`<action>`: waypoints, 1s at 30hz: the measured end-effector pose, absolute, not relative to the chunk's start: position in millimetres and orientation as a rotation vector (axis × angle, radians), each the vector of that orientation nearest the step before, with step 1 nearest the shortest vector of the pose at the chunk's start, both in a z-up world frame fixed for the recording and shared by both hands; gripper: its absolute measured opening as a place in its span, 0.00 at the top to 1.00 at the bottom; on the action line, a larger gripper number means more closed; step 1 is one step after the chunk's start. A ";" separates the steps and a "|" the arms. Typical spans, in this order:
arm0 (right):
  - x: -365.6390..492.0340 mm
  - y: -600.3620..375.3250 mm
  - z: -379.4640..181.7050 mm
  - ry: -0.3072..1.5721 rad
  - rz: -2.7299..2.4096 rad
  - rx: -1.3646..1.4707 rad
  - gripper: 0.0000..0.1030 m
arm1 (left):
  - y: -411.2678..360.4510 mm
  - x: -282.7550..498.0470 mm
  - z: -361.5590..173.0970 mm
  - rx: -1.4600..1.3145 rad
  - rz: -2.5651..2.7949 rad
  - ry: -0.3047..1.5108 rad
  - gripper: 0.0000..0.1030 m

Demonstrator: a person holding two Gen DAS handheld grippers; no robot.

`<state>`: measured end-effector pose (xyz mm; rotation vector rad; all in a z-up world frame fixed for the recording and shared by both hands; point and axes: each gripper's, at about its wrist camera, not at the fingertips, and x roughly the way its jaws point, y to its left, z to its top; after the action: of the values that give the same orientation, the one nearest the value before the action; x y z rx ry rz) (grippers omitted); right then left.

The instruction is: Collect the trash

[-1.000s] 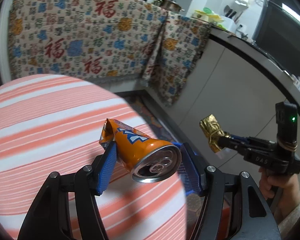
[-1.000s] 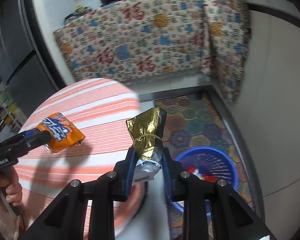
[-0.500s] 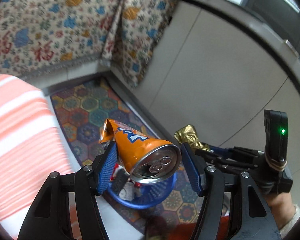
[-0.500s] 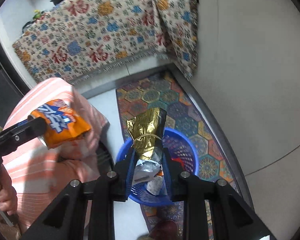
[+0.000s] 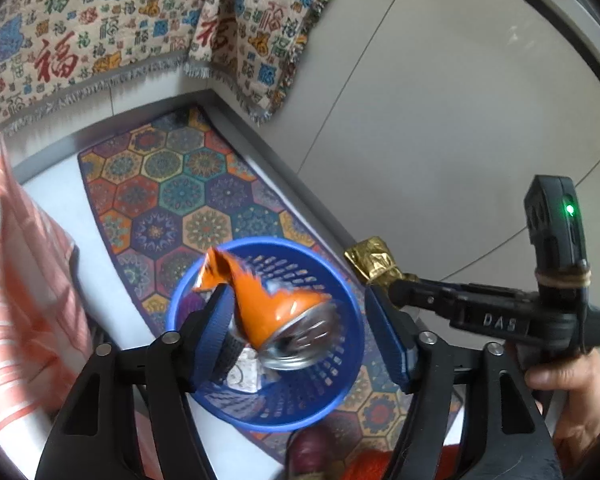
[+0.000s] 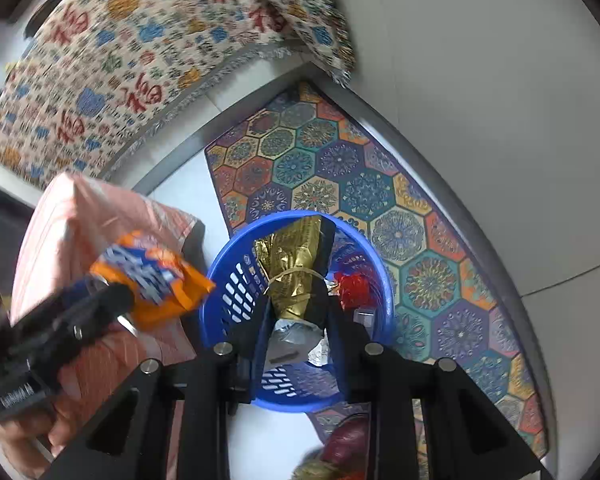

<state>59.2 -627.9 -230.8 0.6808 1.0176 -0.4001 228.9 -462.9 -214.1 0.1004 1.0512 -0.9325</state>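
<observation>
Releasing over the blue basket (image 5: 342, 394) worked best: our left tool (image 5: 304, 332) had just been opening, the orange can (image 5: 268, 312) slipping loose between its jaws, while the right tool (image 6: 294, 320) stayed clamped on the gold wrapper (image 6: 294, 264) above the rim.

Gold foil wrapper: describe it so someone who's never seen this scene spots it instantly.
Find the hexagon-patterned floor mat and the blue perforated basket standing on it. Above the basket, the right gripper is shut on the gold foil wrapper. It is crinkled metallic gold with a rubber band around its middle, unlike the orange crushed can beside it.
</observation>
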 end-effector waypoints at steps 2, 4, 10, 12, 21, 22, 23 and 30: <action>60.1 -637.5 -241.1 1.023 -0.391 0.735 0.65 | -465.0 229.1 -216.9 0.098 -0.938 1.054 0.28; 63.8 -642.0 -247.6 1.024 -0.385 0.762 0.56 | -466.3 227.9 -217.5 0.102 -0.935 1.055 0.24; 58.9 -649.9 -245.1 0.998 -0.397 0.809 0.41 | -462.7 221.3 -200.4 0.113 -0.911 1.020 0.12; 53.3 -646.3 -233.2 0.975 -0.430 0.779 0.28 | -457.1 211.9 -185.0 0.128 -0.912 0.987 0.07; -5.3 -586.2 -152.6 0.930 -0.564 0.482 0.12 | -413.8 161.2 -126.6 0.174 -0.852 0.945 0.00; -11.8 -578.3 -144.6 0.922 -0.566 0.456 0.11 | -408.5 151.8 -121.3 0.202 -0.811 0.921 0.00; -20.7 -566.4 -133.8 0.911 -0.573 0.419 0.08 | -405.3 142.1 -115.3 0.225 -0.789 0.893 0.00; -72.8 -502.6 -77.2 0.796 -0.589 0.314 0.01 | -386.1 89.2 -82.7 0.311 -0.720 0.753 0.00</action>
<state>-72.8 -502.6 -77.2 0.3144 0.7959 -0.5894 89.2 -386.1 -82.7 0.3113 0.7533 -0.7201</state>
